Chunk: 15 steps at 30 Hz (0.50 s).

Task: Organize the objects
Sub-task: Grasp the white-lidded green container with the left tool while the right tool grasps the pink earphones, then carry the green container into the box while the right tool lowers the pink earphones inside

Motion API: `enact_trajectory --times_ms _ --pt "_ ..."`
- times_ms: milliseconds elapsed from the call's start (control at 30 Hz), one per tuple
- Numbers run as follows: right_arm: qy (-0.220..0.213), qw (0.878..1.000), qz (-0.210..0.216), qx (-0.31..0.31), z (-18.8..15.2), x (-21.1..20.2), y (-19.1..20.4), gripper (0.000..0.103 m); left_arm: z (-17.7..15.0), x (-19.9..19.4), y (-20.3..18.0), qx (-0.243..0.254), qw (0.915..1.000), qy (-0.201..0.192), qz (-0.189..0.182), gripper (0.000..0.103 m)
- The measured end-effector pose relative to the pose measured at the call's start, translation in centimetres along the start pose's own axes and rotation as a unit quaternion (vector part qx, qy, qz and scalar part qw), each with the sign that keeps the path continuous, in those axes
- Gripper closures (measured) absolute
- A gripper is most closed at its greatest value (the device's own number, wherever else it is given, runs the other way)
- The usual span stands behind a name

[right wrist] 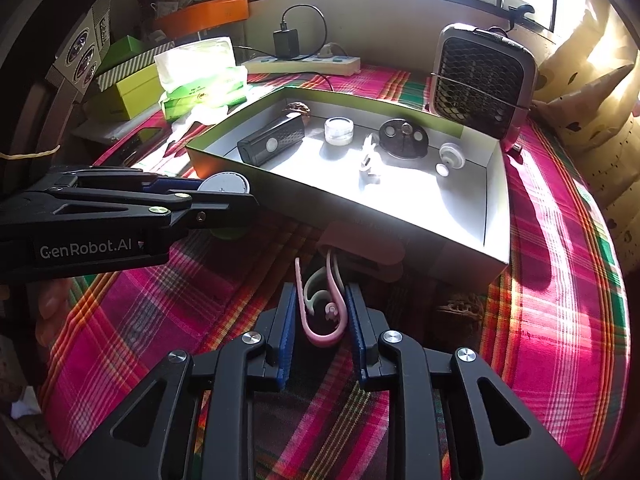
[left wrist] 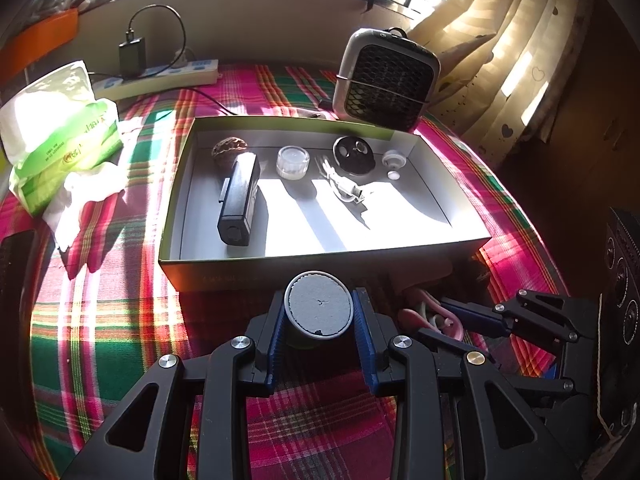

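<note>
Two grippers (left wrist: 319, 334) (right wrist: 322, 332) near the box (left wrist: 320, 258), perhaps gripping.

Box (left wrist: 320, 258) front half bare and open from above, items crowded along its back wall; near wall blocks low entry, fan (left wrist: 386, 80) stands behind, tissue pack (left wrist: 60, 132) well left.

Home, heart-print curtain (left wrist: 516, 60), plaid tablecloth (left wrist: 120, 320)
</note>
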State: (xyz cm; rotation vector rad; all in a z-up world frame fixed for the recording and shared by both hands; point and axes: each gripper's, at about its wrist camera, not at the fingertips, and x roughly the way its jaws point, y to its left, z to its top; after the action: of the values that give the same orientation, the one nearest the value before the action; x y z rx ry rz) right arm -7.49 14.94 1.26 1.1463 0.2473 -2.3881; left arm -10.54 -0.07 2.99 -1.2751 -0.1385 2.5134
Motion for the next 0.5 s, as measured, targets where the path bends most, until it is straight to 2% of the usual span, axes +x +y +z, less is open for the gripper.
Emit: enact_trajectory --times_ms 500 --pt "-0.032 0.999 0.014 0.016 0.9 -2.1 -0.6 0.078 0.8 -2.1 -0.2 0.002 0.9998 -0.018 -0.01 0.074"
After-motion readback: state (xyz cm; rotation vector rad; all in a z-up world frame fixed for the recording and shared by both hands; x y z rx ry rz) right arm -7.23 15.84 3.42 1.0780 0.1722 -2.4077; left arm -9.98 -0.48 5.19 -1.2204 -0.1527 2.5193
